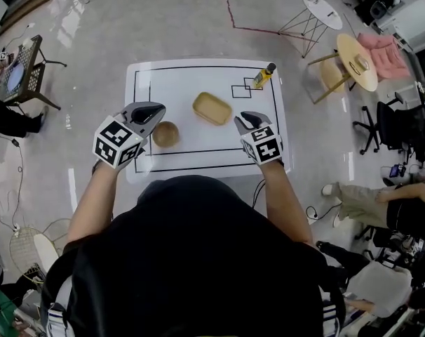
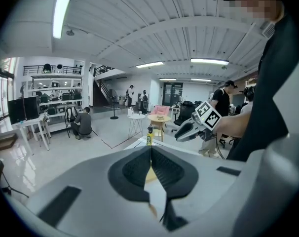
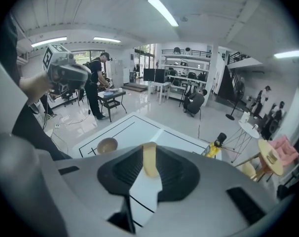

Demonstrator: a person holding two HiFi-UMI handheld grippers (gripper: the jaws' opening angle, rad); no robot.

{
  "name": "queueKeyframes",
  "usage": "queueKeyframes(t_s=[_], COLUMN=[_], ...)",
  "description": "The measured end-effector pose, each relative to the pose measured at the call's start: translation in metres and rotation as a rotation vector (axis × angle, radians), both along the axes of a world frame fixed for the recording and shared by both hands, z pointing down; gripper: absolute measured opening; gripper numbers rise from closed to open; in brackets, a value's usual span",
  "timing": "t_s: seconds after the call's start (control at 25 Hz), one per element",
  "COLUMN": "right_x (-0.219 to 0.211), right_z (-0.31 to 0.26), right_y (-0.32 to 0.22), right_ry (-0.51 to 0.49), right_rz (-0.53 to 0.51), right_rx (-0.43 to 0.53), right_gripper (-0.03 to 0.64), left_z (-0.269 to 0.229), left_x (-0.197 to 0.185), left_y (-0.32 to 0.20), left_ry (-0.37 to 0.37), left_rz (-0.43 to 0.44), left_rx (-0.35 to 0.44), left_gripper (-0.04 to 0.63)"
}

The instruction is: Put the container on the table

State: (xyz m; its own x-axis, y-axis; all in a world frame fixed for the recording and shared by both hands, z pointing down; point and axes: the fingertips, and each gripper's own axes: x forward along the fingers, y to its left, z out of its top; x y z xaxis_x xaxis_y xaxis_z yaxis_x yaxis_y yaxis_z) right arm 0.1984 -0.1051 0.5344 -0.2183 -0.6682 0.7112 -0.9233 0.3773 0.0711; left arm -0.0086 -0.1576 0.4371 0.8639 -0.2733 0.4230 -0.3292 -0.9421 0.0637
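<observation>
Tan shallow rectangular container (image 1: 212, 108) sits on white table (image 1: 184, 83), frame centre, between and apart from both claws: left gripper (image 1: 155, 111) clenched empty, right gripper (image 1: 245, 121) released.

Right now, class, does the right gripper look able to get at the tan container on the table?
Probably yes. The right gripper hovers close beside the container, jaws slightly apart and pointing toward it, with only table surface between them. The bowl sits on the container's other side.

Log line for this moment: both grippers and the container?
left gripper: shut, empty, near bowl | right gripper: open, empty, facing container | container: on table, untouched | bottle: far right corner
</observation>
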Motion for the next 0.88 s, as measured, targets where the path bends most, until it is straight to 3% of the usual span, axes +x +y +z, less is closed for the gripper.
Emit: queueKeyframes(t_s=[0.52,0.88], right_x=[0.006,0.009], right_z=[-0.07,-0.083], right_y=[0.013,0.035], right_ry=[-0.053,-0.051], right_rz=[0.045,0.062], right_rx=[0.151,0.177], right_gripper=[0.08,0.075], left_z=[-0.025,-0.035], left_x=[-0.001,-0.008], left_y=[0.023,0.038], left_ry=[0.03,0.051], left_rz=[-0.01,-0.025], left_rx=[0.048,0.056], left_gripper=[0.008,0.008])
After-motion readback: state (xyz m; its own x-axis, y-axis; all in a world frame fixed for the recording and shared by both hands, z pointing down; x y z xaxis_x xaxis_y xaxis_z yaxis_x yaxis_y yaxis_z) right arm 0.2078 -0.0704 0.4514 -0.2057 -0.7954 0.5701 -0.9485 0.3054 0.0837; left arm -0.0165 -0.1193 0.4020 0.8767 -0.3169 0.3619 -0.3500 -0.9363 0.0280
